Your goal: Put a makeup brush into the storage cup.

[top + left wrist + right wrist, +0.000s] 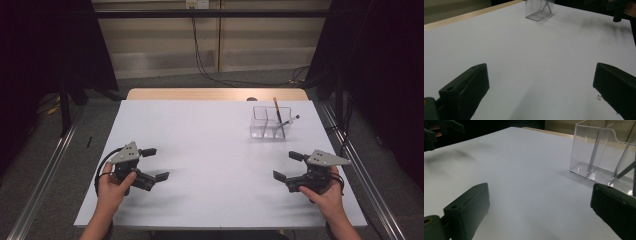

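A clear plastic organizer (270, 122) with compartments stands at the back right of the white table (210, 150). Two pens (280, 117) lean in its right compartment. My left gripper (156, 164) hovers at the front left, open, with nothing between its jaws. My right gripper (287, 166) is at the front right, open and empty, its jaws pointing left. In the right gripper view the organizer (599, 152) stands just beyond the wide-open jaws, with a dark pen tip (626, 171) in its right part. The organizer (539, 10) appears far off in the left gripper view.
A wooden strip (215, 93) runs along the table's far edge. Cables (210, 70) hang down the back wall onto the floor. Metal rails (45, 175) flank the table on both sides. Dark curtains close off left and right.
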The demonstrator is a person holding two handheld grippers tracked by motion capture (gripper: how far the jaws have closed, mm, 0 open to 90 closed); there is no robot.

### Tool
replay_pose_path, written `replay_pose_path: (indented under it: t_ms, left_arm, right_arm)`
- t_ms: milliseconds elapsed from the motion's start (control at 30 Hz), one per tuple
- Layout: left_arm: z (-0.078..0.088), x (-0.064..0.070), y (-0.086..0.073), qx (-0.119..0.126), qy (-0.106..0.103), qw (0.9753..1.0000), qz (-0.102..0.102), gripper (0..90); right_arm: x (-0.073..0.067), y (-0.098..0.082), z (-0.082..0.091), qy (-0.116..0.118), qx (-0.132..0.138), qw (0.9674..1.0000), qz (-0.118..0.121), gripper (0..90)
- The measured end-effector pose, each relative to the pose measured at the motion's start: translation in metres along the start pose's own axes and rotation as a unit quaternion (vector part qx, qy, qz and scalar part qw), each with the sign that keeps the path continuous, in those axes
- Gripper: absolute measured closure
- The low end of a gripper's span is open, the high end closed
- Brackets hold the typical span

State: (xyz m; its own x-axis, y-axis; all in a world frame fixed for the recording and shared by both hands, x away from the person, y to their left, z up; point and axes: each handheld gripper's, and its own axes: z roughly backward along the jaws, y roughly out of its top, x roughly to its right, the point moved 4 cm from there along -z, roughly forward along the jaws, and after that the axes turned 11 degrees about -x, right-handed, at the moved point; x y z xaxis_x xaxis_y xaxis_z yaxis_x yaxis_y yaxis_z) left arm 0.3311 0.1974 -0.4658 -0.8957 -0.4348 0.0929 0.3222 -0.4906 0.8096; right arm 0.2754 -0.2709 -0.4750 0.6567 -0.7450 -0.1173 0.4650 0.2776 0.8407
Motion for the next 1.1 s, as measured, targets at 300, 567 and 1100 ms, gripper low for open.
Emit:
replay_pose_path:
  t_ms: [300,567,1100]
  left_arm:
    - [0.001,-0.001,0.001,0.003,0.002,1.0,0.002,0.4]
    - [-0.001,-0.001,0.002,0.003,-0.001,1.0,0.003,0.4]
    - [-0.004,-0.002,0.004,0.001,-0.003,1.0,0.0,0.4]
  right_arm:
    - [-0.004,-0.001,0.004,-0.006,-0.001,0.9999,0.011,1.6]
    - [-0.007,-0.004,0.004,-0.006,-0.01,0.9997,0.021,1.6]
    - [-0.01,-0.006,0.007,-0.011,-0.015,0.9993,0.031,1.6]
